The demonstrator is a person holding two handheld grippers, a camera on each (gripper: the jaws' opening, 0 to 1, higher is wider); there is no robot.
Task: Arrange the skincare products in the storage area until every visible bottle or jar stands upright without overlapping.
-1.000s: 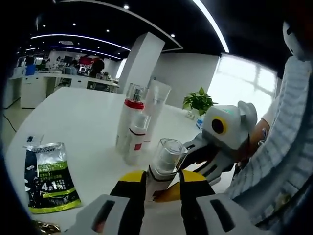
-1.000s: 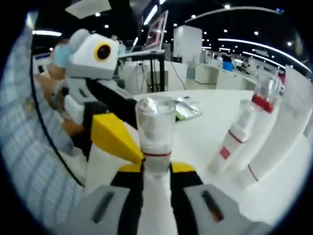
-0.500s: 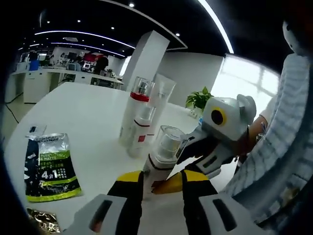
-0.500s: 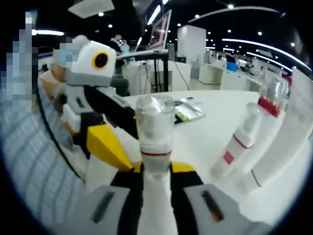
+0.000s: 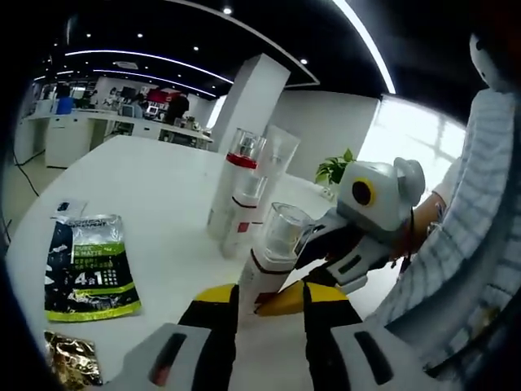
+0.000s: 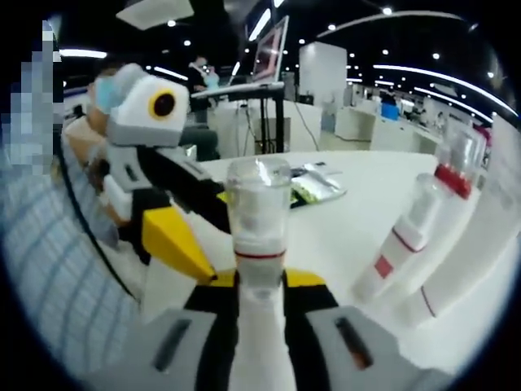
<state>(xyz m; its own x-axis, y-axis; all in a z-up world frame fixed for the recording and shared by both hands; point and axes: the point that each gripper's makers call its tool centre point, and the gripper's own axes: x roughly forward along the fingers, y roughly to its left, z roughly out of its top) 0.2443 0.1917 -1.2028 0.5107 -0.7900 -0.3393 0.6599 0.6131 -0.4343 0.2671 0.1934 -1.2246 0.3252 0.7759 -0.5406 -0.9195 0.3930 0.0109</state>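
A white bottle with a clear cap (image 6: 259, 220) sticks out forward between my right gripper's (image 6: 259, 285) jaws, which are shut on its body. The same capped bottle (image 5: 273, 252) leans up to the right in the left gripper view. My left gripper (image 5: 271, 297) has its yellow-tipped jaws on either side of that bottle's lower end, with a gap left, so it looks open. Its yellow finger (image 6: 175, 240) shows beside the bottle in the right gripper view. A tall red-collared bottle (image 5: 241, 175), a smaller bottle (image 5: 244, 213) and a pale tube (image 5: 277, 163) stand upright together on the white table (image 5: 146, 195).
A green sachet (image 5: 89, 269) and a gold packet (image 5: 73, 358) lie flat on the table to the left. The standing group also shows as the small bottle (image 6: 399, 252) and red-collared bottle (image 6: 452, 175). A person's striped sleeve (image 5: 468, 244) is close on the right. A potted plant (image 5: 338, 171) stands beyond.
Both views have drifted slightly. The held bottle stays between the jaws of both grippers and has risen a little; the standing bottles have not moved.
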